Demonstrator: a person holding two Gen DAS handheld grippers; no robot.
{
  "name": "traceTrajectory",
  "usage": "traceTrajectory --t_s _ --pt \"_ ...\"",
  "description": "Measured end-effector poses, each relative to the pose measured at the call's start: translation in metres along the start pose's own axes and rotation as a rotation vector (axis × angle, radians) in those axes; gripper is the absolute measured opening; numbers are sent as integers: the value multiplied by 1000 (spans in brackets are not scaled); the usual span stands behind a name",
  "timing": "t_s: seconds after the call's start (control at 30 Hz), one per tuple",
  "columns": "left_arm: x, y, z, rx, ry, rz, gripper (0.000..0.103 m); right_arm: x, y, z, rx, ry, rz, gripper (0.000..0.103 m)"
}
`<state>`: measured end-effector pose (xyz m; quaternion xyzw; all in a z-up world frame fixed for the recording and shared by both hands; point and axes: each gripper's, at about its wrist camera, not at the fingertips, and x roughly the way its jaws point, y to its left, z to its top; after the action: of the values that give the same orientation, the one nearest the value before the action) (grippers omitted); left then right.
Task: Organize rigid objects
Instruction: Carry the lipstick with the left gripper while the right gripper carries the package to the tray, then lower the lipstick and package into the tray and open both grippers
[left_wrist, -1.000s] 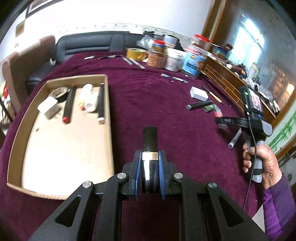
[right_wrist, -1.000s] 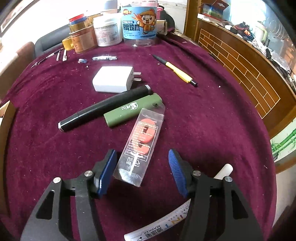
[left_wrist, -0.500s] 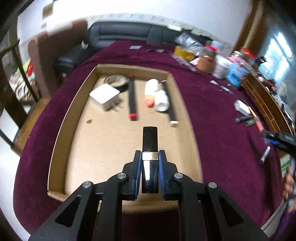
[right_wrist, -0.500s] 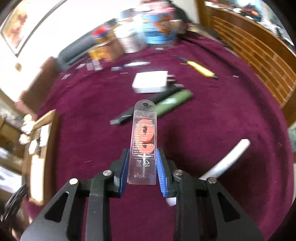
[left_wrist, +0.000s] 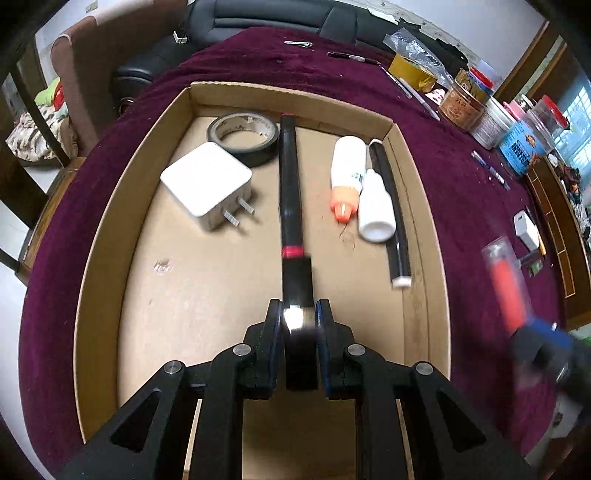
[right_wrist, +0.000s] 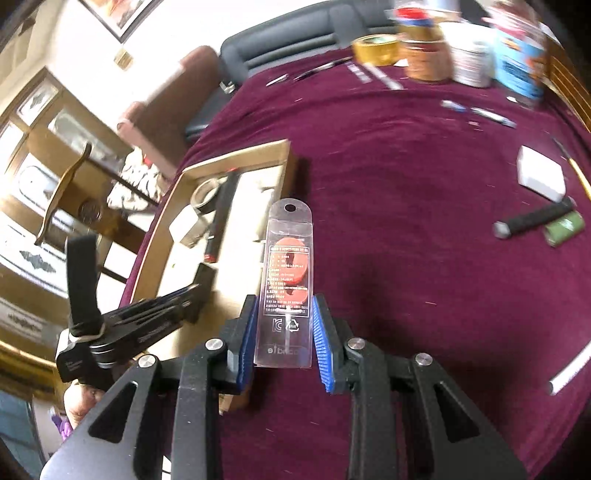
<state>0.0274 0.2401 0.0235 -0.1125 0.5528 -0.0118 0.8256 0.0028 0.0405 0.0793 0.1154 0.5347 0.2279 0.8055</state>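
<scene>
The left gripper (left_wrist: 298, 319) is clamped on a black bar (left_wrist: 297, 284), held over the floor of the cardboard tray (left_wrist: 110, 206). Beyond its tip, a black marker (left_wrist: 289, 184), charger (left_wrist: 207, 184), tape roll (left_wrist: 242, 138) and two white bottles (left_wrist: 375, 206) are seen lying in the tray. The right gripper (right_wrist: 283, 325) is clamped on a clear packet (right_wrist: 288, 280), held above the maroon cloth (right_wrist: 406, 221) beside the tray's right wall.

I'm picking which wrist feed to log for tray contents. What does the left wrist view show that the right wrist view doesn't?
Left wrist only: the white bottles and the black bar clamped in the left gripper. Right wrist only: the label on the clear packet held by the right gripper, plus the green tube. Both: the cardboard tray, tape roll and white charger.
</scene>
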Motion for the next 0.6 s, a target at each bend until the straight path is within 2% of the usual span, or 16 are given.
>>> traceTrajectory --t_s 0.13,0.2,0.37,0.6 --pt "-2 8 3 -48 9 -85 17 25 31 4 -48 42 -7 26" --pt "-14 16 -4 -64 -16 -121 21 35 42 5 -76 52 -31 26" --pt "-51 40 -21 -110 -132 -141 39 52 53 6 -112 72 -81 26" --pt "-84 70 -39 -184 -263 -104 44 70 62 4 -143 94 -152 26"
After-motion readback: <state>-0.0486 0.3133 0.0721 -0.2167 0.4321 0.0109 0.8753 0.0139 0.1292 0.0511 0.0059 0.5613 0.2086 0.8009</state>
